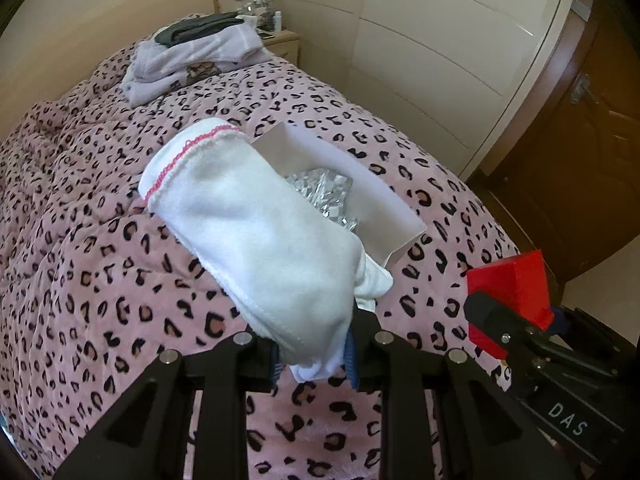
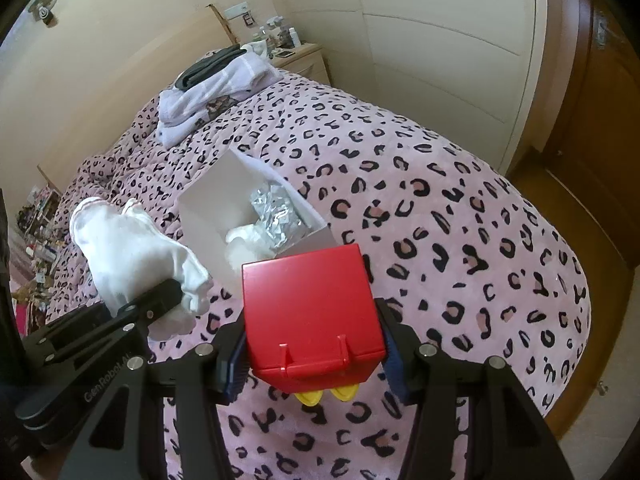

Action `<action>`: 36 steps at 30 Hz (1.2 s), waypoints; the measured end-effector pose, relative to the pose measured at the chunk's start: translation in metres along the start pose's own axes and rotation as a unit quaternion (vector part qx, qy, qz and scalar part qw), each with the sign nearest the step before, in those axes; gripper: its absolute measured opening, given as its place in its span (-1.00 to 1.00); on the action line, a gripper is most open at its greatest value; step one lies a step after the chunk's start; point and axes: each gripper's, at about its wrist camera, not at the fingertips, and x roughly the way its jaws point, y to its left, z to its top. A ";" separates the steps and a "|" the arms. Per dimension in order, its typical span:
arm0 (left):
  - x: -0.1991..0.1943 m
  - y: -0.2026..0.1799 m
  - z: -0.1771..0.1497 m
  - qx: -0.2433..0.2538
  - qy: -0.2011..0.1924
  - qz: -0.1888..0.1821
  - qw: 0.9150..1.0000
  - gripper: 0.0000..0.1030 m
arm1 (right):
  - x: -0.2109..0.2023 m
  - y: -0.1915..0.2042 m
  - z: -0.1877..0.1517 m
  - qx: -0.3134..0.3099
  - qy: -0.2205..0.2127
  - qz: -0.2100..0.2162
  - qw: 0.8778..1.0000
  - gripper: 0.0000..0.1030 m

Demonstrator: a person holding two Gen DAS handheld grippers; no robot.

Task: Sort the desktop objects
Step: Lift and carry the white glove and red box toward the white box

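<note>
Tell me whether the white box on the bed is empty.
Not empty: the open white box holds crumpled foil and something white.

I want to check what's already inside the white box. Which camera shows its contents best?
The right wrist view: the white box lies open to it, showing crumpled foil and something white inside. In the left wrist view, the white cloth held in the left gripper hides most of the box; only foil shows.

Pink bedspread (image 1: 100, 240) with black leopard spots; white cloth (image 1: 256, 236) edged in pink stitching; red box (image 2: 312, 312) with yellow bits beneath; white carton (image 2: 208, 220) holding silver foil (image 2: 276, 212); lilac folded laundry (image 2: 216, 92) at eleven o'clock.
</note>
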 end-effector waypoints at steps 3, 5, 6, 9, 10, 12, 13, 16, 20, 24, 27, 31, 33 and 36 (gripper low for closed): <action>0.005 -0.004 0.008 0.008 -0.001 -0.004 1.000 -0.53 | 0.003 0.000 0.007 0.000 -0.005 -0.003 1.000 0.08; 0.009 -0.006 0.013 0.012 -0.002 -0.006 1.000 -0.53 | 0.005 0.000 0.012 0.000 -0.008 -0.004 1.000 0.08; 0.011 -0.006 0.015 0.013 -0.003 -0.006 1.000 -0.53 | 0.006 0.000 0.014 -0.001 -0.009 -0.004 1.000 0.08; 0.015 -0.006 0.023 0.018 -0.004 -0.006 1.000 -0.53 | 0.009 0.001 0.021 -0.003 -0.013 -0.005 1.000 0.08; 0.017 -0.006 0.025 0.020 -0.004 -0.006 1.000 -0.53 | 0.010 0.002 0.023 -0.003 -0.015 -0.005 1.000 0.08; 0.019 -0.004 0.030 0.022 -0.005 -0.007 1.000 -0.53 | 0.012 0.004 0.028 -0.004 -0.018 -0.004 1.000 0.08; 0.021 -0.003 0.033 0.023 -0.005 -0.009 1.000 -0.53 | 0.013 0.005 0.030 -0.004 -0.019 -0.003 1.000 0.08; 0.027 0.003 0.041 0.019 -0.003 -0.032 0.999 -0.53 | 0.017 0.009 0.037 -0.005 -0.022 0.000 1.000 0.08; 0.037 0.016 0.052 0.006 0.003 -0.060 0.998 -0.53 | 0.023 0.015 0.045 -0.008 -0.025 0.005 1.000 0.08; 0.048 0.027 0.063 0.006 0.004 -0.068 0.998 -0.53 | 0.031 0.022 0.051 -0.014 -0.024 0.008 1.000 0.08; 0.056 0.033 0.069 0.005 0.008 -0.073 0.997 -0.53 | 0.039 0.026 0.056 -0.016 -0.022 0.010 1.000 0.08; 0.067 0.040 0.075 0.008 0.014 -0.079 0.997 -0.53 | 0.048 0.033 0.063 -0.018 -0.022 0.012 1.000 0.08; 0.072 0.044 0.077 0.010 0.017 -0.086 0.996 -0.53 | 0.052 0.036 0.067 -0.019 -0.023 0.014 0.999 0.08; 0.078 0.047 0.079 0.015 0.020 -0.099 0.995 -0.53 | 0.058 0.039 0.072 -0.018 -0.024 0.015 0.999 0.08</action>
